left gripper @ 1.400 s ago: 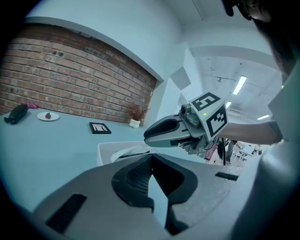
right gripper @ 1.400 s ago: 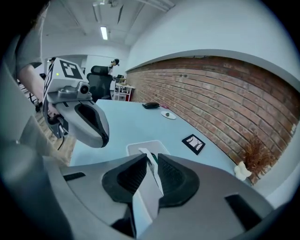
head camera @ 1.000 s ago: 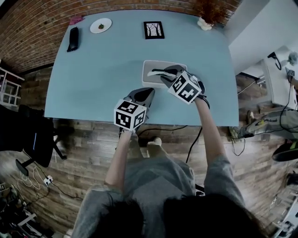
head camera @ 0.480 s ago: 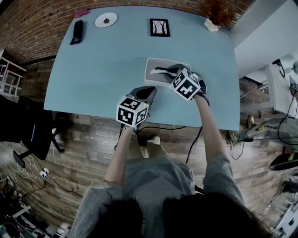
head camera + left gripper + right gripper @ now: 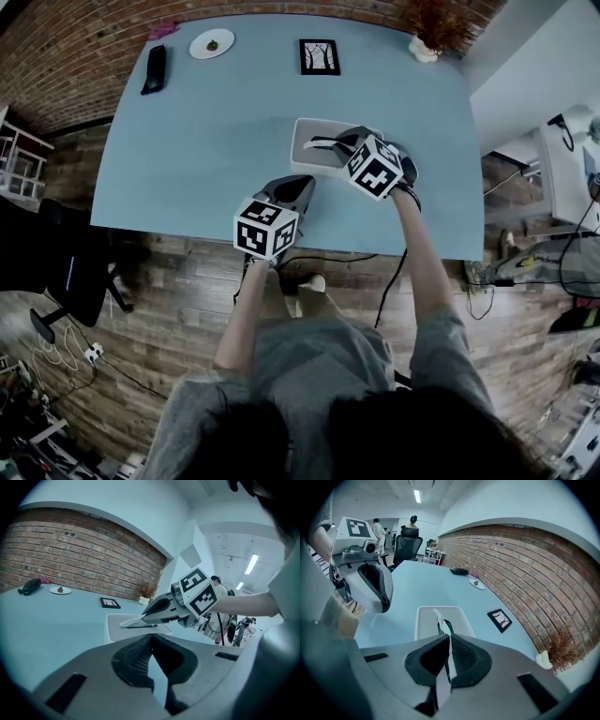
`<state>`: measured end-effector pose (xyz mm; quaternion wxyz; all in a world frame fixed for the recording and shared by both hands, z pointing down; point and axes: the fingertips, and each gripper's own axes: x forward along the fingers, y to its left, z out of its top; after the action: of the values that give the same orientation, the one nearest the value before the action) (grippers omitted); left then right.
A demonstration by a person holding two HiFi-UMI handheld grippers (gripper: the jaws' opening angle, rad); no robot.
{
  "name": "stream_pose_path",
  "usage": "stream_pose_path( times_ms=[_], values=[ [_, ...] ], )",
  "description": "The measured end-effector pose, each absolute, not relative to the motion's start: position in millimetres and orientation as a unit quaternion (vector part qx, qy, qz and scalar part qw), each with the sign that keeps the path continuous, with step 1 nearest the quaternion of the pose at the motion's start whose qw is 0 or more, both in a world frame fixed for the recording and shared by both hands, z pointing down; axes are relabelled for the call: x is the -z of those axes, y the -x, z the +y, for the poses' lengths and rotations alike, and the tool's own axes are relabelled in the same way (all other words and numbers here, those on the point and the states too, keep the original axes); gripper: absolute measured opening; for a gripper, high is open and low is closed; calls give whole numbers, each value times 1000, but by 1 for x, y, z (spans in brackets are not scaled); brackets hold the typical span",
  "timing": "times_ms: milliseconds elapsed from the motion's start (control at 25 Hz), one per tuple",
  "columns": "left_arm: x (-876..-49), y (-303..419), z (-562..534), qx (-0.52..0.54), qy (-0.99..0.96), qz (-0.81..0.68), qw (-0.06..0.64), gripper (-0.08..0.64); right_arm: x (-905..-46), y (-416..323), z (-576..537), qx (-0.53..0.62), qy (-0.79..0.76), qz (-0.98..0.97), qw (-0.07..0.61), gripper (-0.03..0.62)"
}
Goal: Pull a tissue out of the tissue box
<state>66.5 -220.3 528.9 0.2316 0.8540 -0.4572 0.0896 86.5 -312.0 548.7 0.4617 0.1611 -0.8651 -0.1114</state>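
A pale rectangular tissue box (image 5: 312, 141) lies on the blue table (image 5: 187, 141), right of the middle. My right gripper (image 5: 325, 143) reaches over the box's top and is shut on a white tissue (image 5: 439, 618). The tissue rises out of the box's (image 5: 426, 620) slot and runs as a thin strip between the right gripper's (image 5: 449, 641) pads. My left gripper (image 5: 296, 184) hovers near the table's front edge, just short of the box, shut and holding nothing. In the left gripper view the left gripper (image 5: 151, 641) points at the box (image 5: 115, 623) and the right gripper (image 5: 129, 624).
Along the far edge stand a framed picture (image 5: 319, 56), a small white plate (image 5: 212, 43), a black case (image 5: 155, 67) and a dried plant in a white pot (image 5: 427, 42). A black office chair (image 5: 66, 272) stands on the wooden floor at the left.
The head view has shifted a little. Both grippers keep almost the same places relative to the box; the right one stays over the slot.
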Motion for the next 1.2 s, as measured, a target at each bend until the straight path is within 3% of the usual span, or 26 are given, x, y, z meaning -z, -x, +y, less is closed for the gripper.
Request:
stream_pose_path(
  times_ms=[1200],
  values=[
    [-492,-63,-214,-51,-865,-461,190,3,-490,-104,-298,111,-215,-888,391,2]
  ],
)
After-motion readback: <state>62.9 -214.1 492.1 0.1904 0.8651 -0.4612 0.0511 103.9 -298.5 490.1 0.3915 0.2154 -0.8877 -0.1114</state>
